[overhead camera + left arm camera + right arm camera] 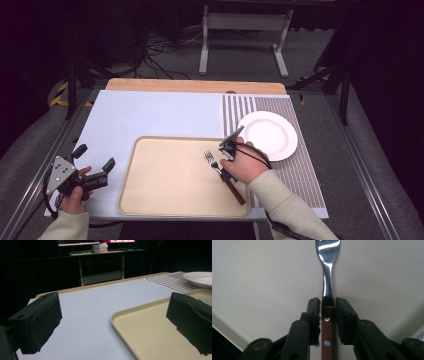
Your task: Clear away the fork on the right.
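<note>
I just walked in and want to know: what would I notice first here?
Probably the fork with its shiny head and wooden handle, lying on the beige tray, with the right tongs around the handle. Next, the white plate on the striped mat to the tray's right.

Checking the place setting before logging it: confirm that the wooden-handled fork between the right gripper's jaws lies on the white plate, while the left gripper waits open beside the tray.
Not the plate: in the high view the fork lies on the beige tray, between the right gripper's jaws. The left gripper does wait open beside the tray.
</note>
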{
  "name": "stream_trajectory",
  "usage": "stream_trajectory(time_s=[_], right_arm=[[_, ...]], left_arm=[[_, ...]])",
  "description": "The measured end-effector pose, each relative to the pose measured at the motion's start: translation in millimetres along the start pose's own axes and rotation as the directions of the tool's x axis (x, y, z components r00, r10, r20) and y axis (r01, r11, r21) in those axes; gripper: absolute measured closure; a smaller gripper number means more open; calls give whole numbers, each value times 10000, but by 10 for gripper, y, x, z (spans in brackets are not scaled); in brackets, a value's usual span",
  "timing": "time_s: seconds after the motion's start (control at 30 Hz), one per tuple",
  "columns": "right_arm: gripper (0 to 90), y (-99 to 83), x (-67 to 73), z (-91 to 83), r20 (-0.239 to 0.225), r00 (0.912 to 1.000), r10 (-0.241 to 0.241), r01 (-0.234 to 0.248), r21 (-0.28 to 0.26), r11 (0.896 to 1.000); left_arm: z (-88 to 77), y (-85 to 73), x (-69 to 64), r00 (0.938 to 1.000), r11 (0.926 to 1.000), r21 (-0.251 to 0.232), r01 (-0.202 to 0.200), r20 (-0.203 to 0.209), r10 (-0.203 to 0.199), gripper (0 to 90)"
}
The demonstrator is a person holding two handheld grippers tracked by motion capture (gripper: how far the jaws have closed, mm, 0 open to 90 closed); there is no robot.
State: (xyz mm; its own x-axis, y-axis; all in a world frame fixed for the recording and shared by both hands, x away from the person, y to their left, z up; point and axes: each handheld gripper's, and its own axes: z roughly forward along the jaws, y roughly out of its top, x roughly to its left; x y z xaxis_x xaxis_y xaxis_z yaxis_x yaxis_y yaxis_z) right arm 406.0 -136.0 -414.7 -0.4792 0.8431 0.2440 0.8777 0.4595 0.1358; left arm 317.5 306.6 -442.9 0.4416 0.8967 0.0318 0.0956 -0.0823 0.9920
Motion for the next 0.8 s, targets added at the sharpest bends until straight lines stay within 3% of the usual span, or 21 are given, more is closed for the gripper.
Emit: stream_trajectory(time_s=[0.23, 0.37, 0.4, 0.53, 0.67, 0.73, 0.77, 0.8], right_arm=[[565, -7, -15, -58, -125, 9993, -339, 331, -606, 9976], [383, -15, 6, -106, -153, 9952, -969, 931, -1639, 9821], [383, -15, 6, -106, -153, 9952, -969, 931, -1639, 9821], [217, -24, 28, -153, -12, 9801, -1984, 1899, -2831, 9401], [180, -31, 31, -194, 201, 9556, -2940, 2818, -3536, 8919], [166, -26, 34, -209, 449, 9306, -3633, 3503, -3974, 8482], [165, -24, 35, -216, 565, 9165, -3961, 3812, -4239, 8216], [166, -24, 44, -220, 576, 9105, -4095, 3917, -4375, 8094]], left_arm=[[-3, 2, 3, 10000, 10000, -4, -7, -3, 7, 6], [-2, 2, 1, 10000, 10000, -2, -13, 0, 13, 6], [-2, 2, 1, 10000, 10000, -2, -13, 0, 13, 6], [-1, 3, -2, 10000, 10000, -7, -9, 2, 9, 6], [-2, 3, 0, 10000, 10000, -10, -4, 0, 4, 6], [-2, 3, 0, 10000, 10000, -9, -2, 1, 2, 6], [-2, 3, 0, 10000, 10000, -14, -2, 5, 2, 6], [-2, 3, -1, 10000, 10000, -13, 2, 6, -2, 6]])
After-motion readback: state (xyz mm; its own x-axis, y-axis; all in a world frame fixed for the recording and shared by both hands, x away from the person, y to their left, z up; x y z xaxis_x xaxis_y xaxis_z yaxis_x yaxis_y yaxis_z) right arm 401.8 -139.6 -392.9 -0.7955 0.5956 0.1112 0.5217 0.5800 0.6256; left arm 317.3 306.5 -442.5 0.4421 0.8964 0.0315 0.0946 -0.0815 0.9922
